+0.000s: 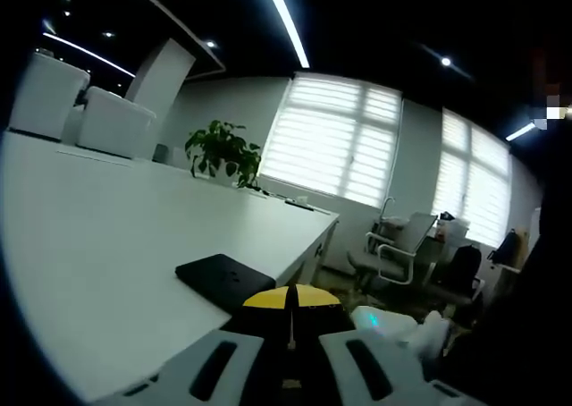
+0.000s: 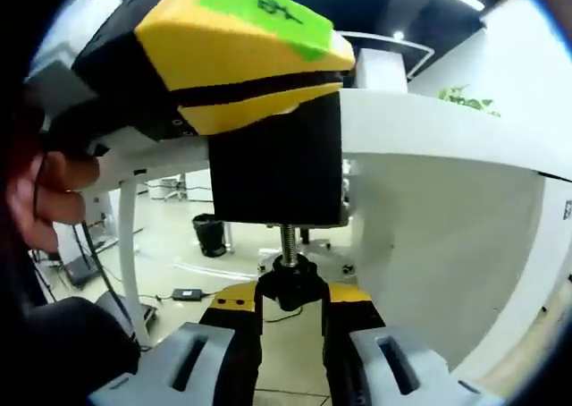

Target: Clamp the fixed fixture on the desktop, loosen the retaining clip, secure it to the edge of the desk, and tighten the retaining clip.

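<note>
In the left gripper view, the left tool (image 1: pixel 290 357) has its jaws drawn close together on the black and yellow top of the clamp (image 1: pixel 288 300), which sits at the near edge of the white surface (image 1: pixel 107 236); the jaws seem to be pressing on it, though the contact itself is partly hidden. A flat black plate (image 1: pixel 223 279) lies on the surface just beyond the clamp, and a potted plant (image 1: pixel 223 151) stands farther back. In the right gripper view, the same clamp (image 2: pixel 268 93) hangs over the edge of the surface (image 2: pixel 429 124), with its black body below the edge. The right tool (image 2: pixel 291 321) is narrowly open and closes around the black knob (image 2: pixel 291 281) of the screw (image 2: pixel 289 239) under the clamp. The risk I see is slipping: the knob is small and round, so the jaws could turn around it without tightening. If the left tool relaxes too early, the clamp may tilt or drop from the edge.
</note>
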`<action>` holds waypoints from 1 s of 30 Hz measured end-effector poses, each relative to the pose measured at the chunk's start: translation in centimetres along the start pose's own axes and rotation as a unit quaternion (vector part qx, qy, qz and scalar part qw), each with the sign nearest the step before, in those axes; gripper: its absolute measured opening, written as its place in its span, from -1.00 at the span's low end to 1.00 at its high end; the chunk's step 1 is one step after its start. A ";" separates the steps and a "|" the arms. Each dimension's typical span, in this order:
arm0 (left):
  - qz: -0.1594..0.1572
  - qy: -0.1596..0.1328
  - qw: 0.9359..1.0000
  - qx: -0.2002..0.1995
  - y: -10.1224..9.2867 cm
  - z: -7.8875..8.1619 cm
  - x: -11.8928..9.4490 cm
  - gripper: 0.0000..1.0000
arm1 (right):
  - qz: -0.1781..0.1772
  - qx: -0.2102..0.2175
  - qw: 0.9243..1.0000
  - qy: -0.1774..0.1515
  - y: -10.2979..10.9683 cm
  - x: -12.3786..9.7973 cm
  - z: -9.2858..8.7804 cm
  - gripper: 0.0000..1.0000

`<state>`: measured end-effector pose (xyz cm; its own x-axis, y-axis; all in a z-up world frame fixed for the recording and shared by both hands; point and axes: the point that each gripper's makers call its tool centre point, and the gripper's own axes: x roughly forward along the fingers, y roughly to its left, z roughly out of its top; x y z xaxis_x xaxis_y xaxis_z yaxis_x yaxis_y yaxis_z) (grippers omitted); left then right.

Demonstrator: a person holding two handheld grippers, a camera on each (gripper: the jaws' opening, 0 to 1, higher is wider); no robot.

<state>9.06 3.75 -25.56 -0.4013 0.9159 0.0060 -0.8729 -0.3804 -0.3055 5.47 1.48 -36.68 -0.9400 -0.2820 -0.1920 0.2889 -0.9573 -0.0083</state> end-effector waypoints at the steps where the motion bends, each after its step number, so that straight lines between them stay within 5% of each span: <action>1: 0.001 0.001 1.000 0.001 0.0 0.0 0.0 -0.99 | 0.014 -0.002 1.000 0.001 0.1 0.0 0.0 -0.53; 11: 0.003 0.007 1.000 0.005 0.1 -0.1 0.0 -0.99 | 0.143 -0.043 0.989 0.002 0.5 0.7 -0.1 -0.53; 17: 0.000 0.010 1.000 -0.003 0.1 -0.1 0.1 -0.99 | 0.259 -0.072 0.963 0.010 0.7 0.7 0.0 -0.53; 25: 0.001 0.009 1.000 -0.009 0.1 -0.1 0.1 -0.99 | 0.322 -0.085 0.943 0.025 1.2 0.7 -0.2 -0.53; 30: 0.001 0.010 1.000 -0.011 0.2 -0.1 0.1 -0.99 | 0.328 -0.081 0.941 0.010 1.0 1.0 -0.2 -0.53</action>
<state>8.90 3.81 -25.67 -0.3978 0.9174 -0.0139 -0.8651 -0.3801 -0.3272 4.87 0.21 -37.06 -0.5472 -0.8056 -0.2272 0.8308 -0.5558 -0.0302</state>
